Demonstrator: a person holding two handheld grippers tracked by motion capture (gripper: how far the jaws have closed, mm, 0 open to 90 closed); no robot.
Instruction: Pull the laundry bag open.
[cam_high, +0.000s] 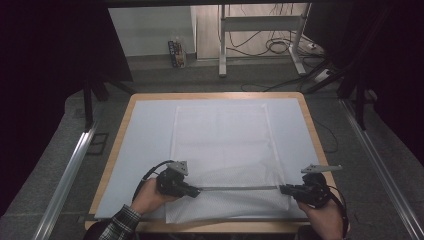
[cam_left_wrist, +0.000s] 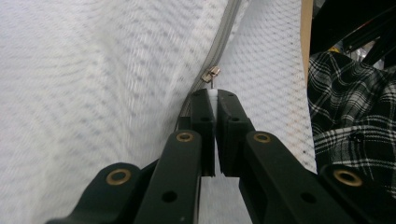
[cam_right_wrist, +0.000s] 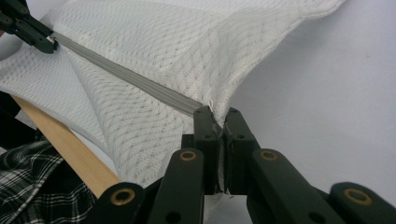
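left gripper (cam_high: 196, 191) pinching the zipper pull (cam_left_wrist: 212, 89) of a white mesh laundry bag (cam_high: 225, 145), right gripper (cam_high: 283, 189) clamping the bag's far zipper end.

high view: both grippers are stretching the grey zipper (cam_high: 237, 188) taut along the bag's near edge on the white-covered table (cam_high: 145, 130); the left one is sitting at the zipper's left end, so the run looks nearly travelled, though whether the teeth are meshed or parted i cannot tell. left gripper view: the jaws are standing nearly closed, nipping the white pull tab just under the metal slider (cam_left_wrist: 210, 74). right gripper view: the jaws are closing tight on the mesh corner (cam_right_wrist: 215, 108) where the zipper stops. no brand, label or writing is showing legibly anywhere; a small carton on the floor is too blurred to read.
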